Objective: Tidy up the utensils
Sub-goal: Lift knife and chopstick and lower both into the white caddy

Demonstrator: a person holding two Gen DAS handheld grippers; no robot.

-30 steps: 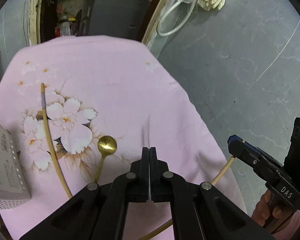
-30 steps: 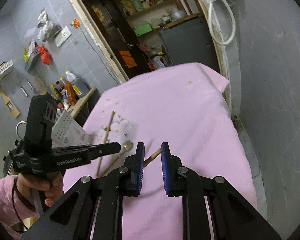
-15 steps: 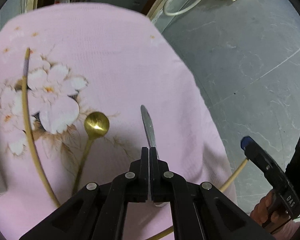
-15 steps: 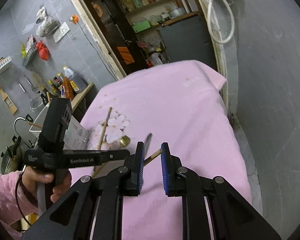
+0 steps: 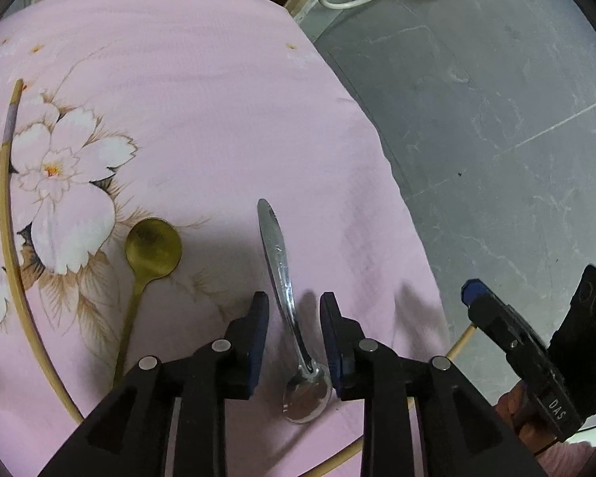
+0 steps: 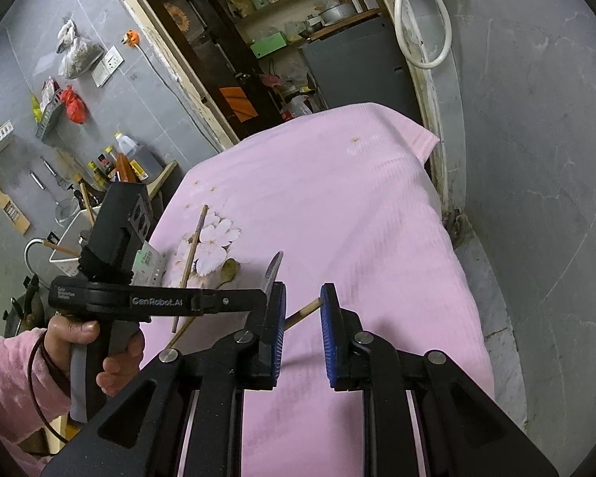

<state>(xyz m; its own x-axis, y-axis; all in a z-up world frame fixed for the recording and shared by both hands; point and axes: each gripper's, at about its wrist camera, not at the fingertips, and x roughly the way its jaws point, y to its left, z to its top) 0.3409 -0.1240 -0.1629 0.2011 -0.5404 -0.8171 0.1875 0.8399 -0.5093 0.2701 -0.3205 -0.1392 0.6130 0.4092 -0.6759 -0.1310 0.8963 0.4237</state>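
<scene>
A silver spoon (image 5: 282, 274) lies on the pink flowered cloth (image 5: 218, 119), bowl towards me, handle pointing away. My left gripper (image 5: 294, 302) straddles its neck; the jaws are opening and neither pad presses on it. To its left rest a gold spoon (image 5: 151, 242) and a wooden chopstick (image 5: 6, 198). My right gripper (image 6: 302, 318) is shut on the end of a second chopstick (image 6: 304, 310), which slants off to the lower left. The right wrist view also shows the left gripper (image 6: 258, 298), the silver spoon's handle (image 6: 272, 268) and the far chopstick (image 6: 192, 246).
The cloth's right edge drops to a grey tiled floor (image 5: 496, 159). A white perforated box (image 6: 151, 262) stands at the table's left, with a white tub (image 6: 69, 242) beyond. A hand in a pink sleeve (image 6: 111, 357) grips the left tool. The right gripper (image 5: 473, 294) hovers off the table's right edge.
The left gripper came down shut on the silver spoon, then its jaws parted; the spoon now lies on the cloth. The right gripper sank slightly, still gripping its chopstick.
</scene>
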